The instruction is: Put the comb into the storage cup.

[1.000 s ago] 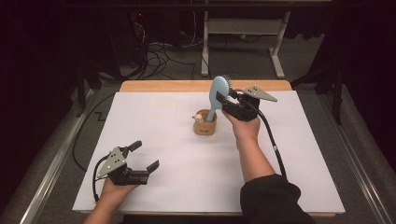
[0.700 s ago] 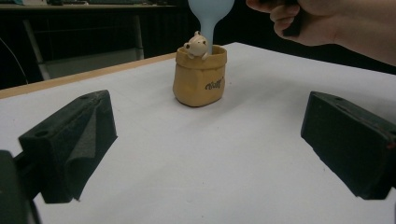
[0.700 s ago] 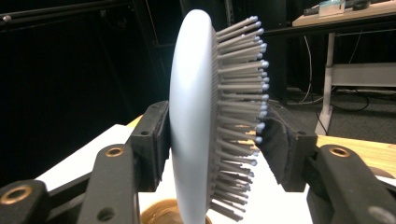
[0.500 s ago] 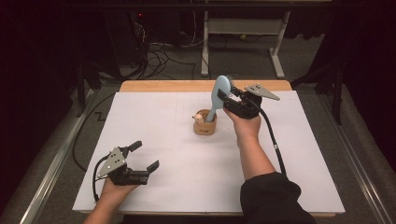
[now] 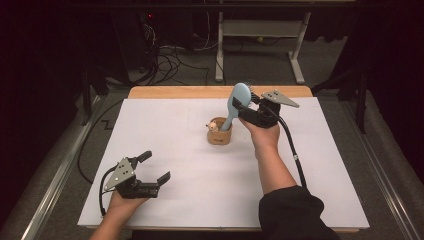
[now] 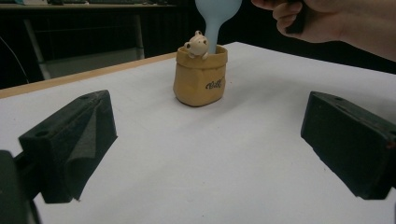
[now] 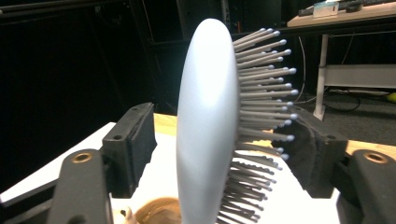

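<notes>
So, one brush [image 5: 239,102] standing in one pot [image 5: 220,132]; right tool [image 5: 246,106] has just been opening around its head, bristles brushing one pad, left tool [image 5: 154,167] spread, empty.

A white sheet [image 5: 165,135] covers nearly the whole bench [image 5: 200,92], leaving a strip of bare wood along the far edge. Beyond that edge, black cables [image 5: 167,52] lie tangled on the grey floor [image 5: 325,65] near the far left corner. A white metal frame [image 5: 260,30] stands on the floor behind the far edge. Metal rails [image 5: 62,170] run along the bench's left and right sides.
</notes>
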`<state>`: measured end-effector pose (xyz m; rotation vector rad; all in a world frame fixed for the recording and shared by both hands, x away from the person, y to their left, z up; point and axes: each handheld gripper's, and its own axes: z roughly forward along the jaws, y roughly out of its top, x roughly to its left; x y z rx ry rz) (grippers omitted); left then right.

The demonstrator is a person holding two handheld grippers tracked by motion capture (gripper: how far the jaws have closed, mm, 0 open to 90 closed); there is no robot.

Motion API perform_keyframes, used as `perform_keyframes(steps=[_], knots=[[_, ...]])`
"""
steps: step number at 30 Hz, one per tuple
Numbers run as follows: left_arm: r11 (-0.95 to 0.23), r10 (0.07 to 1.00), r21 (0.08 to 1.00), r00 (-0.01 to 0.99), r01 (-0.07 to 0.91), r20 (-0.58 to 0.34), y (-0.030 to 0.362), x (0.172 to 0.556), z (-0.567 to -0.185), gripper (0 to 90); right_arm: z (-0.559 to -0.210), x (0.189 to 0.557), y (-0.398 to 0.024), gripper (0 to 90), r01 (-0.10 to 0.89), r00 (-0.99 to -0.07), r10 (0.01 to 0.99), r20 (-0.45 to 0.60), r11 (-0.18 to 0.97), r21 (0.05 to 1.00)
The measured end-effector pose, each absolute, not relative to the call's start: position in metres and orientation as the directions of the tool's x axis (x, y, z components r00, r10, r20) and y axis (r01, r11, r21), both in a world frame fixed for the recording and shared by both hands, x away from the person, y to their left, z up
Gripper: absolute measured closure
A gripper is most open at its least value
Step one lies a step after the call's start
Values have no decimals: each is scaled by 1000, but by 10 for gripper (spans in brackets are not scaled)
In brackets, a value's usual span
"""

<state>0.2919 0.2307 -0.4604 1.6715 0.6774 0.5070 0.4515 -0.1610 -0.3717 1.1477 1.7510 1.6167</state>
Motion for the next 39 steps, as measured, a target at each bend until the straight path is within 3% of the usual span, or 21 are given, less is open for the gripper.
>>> perform_keyframes(steps=[16,39], knots=[[-128,677,976,734,176,-44,228,293,-462,43,-365,442,-168,56,264,-523,838,156,-14,964],[-133,677,976,735,175,-40,228,294,-461,43,-368,435,-180,4,279,-504,846,173,-30,960]])
